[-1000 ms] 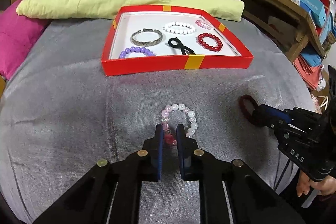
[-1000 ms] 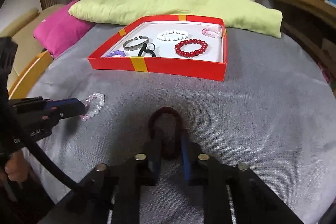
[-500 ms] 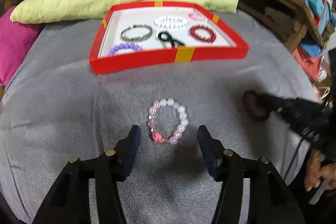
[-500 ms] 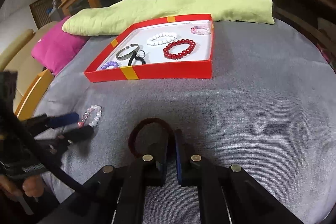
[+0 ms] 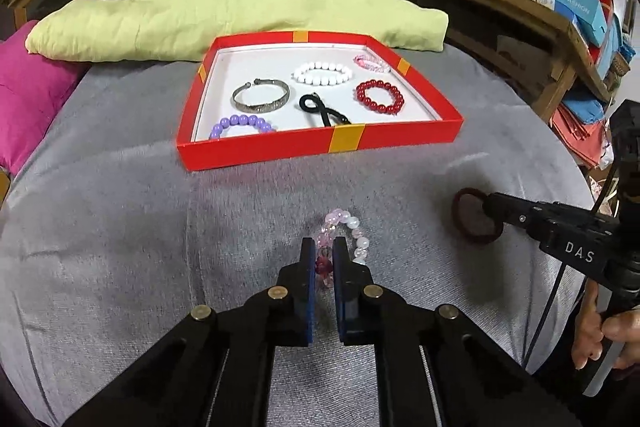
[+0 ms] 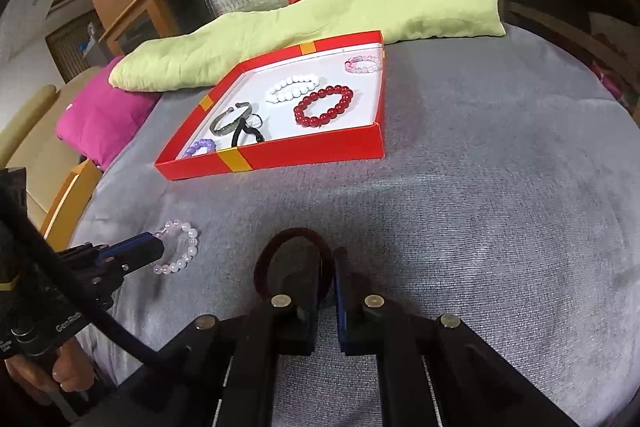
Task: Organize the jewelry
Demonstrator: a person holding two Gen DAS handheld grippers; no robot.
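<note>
From the left wrist view, six pieces lay in the red tray (image 5: 256,153): a silver bangle (image 5: 261,96), a white bead bracelet (image 5: 322,73), a red bead bracelet (image 5: 379,96), a purple bead bracelet (image 5: 241,125), a black hair tie (image 5: 321,109) and a small pink bracelet (image 5: 371,63) in the far right corner. Two more pieces lay outside it on the grey cover (image 5: 120,227). The left gripper (image 5: 323,253) had just been closing, and its jaws stood narrow, pinching the near side of a pink and white bead bracelet (image 5: 347,235); the rest of that loop stretched away from the jaws toward the tray, its long axis running roughly along the fingers. To the right, the right gripper (image 5: 489,207) reached in from the side with its tip on the near edge of a dark red hair tie (image 5: 464,215), which lay flat on the cover, well apart from the tray. From the right wrist view, the same six pieces showed in the tray (image 6: 280,157). The right gripper (image 6: 328,269) had its jaws nearly together, clamped on the right side of the dark red hair tie (image 6: 280,243), whose loop bulged forward and to the left of the jaws. At the left, the left gripper (image 6: 154,250) held the pink and white bead bracelet (image 6: 182,251), which fanned out to the right of its tip.
</note>
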